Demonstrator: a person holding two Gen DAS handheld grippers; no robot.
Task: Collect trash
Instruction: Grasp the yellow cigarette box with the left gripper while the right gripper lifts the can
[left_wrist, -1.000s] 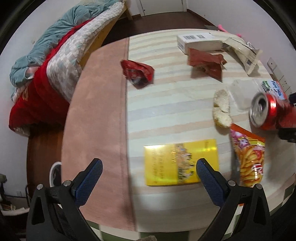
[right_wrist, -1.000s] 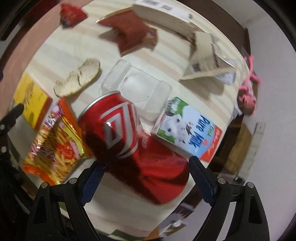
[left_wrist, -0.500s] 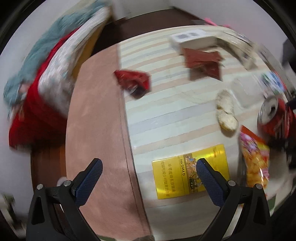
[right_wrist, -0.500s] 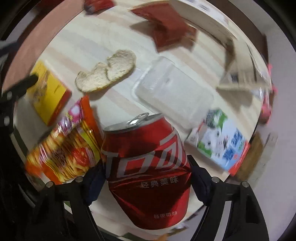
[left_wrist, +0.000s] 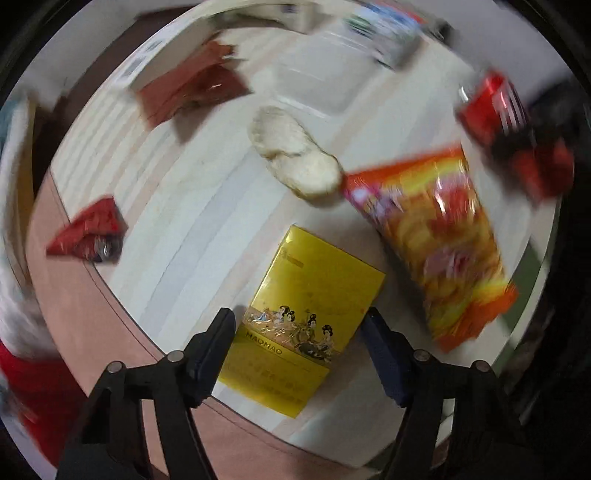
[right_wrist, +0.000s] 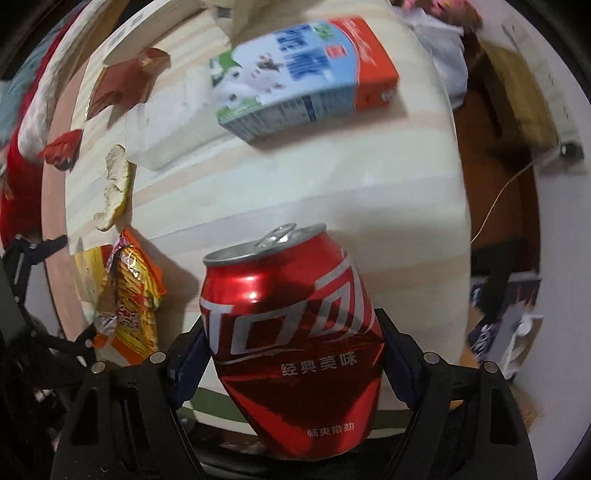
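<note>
My right gripper (right_wrist: 291, 354) is shut on a dented red cola can (right_wrist: 291, 325) and holds it upright above the table's near edge; the can also shows in the left wrist view (left_wrist: 495, 107). My left gripper (left_wrist: 301, 350) is open, its fingers on either side of a yellow flat box (left_wrist: 303, 321) lying on the striped tablecloth. An orange snack bag (left_wrist: 432, 243) lies right of the box; it also shows in the right wrist view (right_wrist: 125, 291).
A milk carton (right_wrist: 306, 74), a clear plastic tray (right_wrist: 173, 125), rice crackers (left_wrist: 295, 155), brown wrappers (left_wrist: 188, 88), a small red wrapper (left_wrist: 88, 229) and a white box (right_wrist: 147, 33) lie on the round table (right_wrist: 332, 177). A bed is at the left.
My left gripper has swung and dropped toward the yellow box, which now lies between its fingers. My right gripper has turned the can upright and shifted right.
</note>
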